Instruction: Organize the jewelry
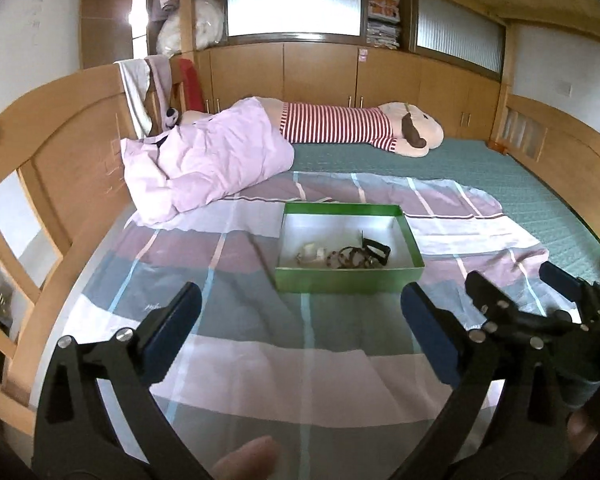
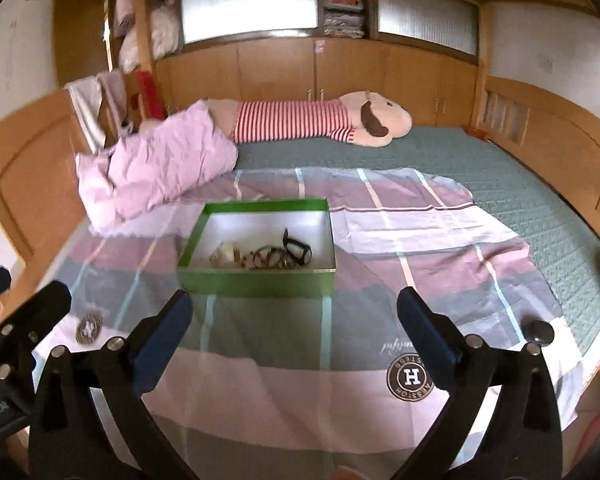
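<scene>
A green box (image 1: pixel 348 278) (image 2: pixel 256 282) with a white inside lies on the striped sheet ahead of both grippers. It holds dark bracelets (image 1: pixel 350 258) (image 2: pixel 270 258), a black band (image 1: pixel 378 250) (image 2: pixel 298 248) and a pale piece (image 1: pixel 312 254) (image 2: pixel 224 256). My left gripper (image 1: pixel 300 300) stands open short of the box, nothing between its blue pads. My right gripper (image 2: pixel 296 300) is also open and empty, and shows at the right of the left wrist view (image 1: pixel 508 280). A small round ornament (image 2: pixel 89 326) lies on the sheet at the left. A dark round knob (image 2: pixel 540 332) sits at the right.
A crumpled pink quilt (image 1: pixel 204 164) lies beyond the box on the left. A long plush toy in a red-striped shirt (image 1: pixel 340 124) rests at the far side of the bed. Wooden bed rails (image 1: pixel 60 152) and cupboards (image 1: pixel 320 72) surround the mattress. A fingertip (image 1: pixel 248 456) shows at the bottom.
</scene>
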{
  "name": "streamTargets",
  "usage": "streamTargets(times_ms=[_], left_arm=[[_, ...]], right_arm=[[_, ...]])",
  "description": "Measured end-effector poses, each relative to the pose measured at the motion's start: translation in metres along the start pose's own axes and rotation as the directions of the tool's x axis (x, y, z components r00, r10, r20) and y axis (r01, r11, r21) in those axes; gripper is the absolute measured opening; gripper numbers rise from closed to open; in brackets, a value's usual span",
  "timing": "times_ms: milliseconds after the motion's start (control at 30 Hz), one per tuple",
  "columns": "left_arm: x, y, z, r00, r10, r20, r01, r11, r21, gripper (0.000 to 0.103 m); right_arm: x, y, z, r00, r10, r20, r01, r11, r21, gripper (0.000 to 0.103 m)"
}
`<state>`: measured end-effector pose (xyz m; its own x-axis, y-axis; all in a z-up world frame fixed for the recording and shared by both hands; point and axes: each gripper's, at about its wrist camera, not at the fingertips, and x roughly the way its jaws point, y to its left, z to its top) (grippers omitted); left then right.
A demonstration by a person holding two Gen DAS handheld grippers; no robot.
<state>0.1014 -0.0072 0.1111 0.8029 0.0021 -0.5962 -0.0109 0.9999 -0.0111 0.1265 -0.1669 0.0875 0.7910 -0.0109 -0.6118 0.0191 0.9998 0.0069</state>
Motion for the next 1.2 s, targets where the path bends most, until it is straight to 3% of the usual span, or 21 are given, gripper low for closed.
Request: streamTargets(times_ms=[133,267,600,1200], left_arm=[[0.007,-0.003,-0.010,1.000,0.017,-0.009,-0.017,1.000,0.025,0.099],[0.012,0.002,-0.015,1.000,-0.009,-0.027,0.009,1.000,0.005,0.099],[0.008,0.011,-0.011,1.000,-0.019,0.001,0.019,1.000,0.003,0.099],[0.013,0.011,-0.009,0.999,-0.043,-0.026,0.043,0.999,0.003,0.099]], right_arm=[[-0.001,-0.003,-0.002,0.999,-0.028,0.024,0.028,1.000,-0.005,0.100],[-0.006,-0.007,0.000,0.999,-0.017,0.031,0.017,1.000,-0.008,0.100],[-0.017,-0.015,0.005,0.999,0.017,0.031,-0.017,1.000,-0.004,0.100],[-0.020,-0.013,0.001,0.999,0.025,0.021,-0.025,1.000,-0.019,0.100]])
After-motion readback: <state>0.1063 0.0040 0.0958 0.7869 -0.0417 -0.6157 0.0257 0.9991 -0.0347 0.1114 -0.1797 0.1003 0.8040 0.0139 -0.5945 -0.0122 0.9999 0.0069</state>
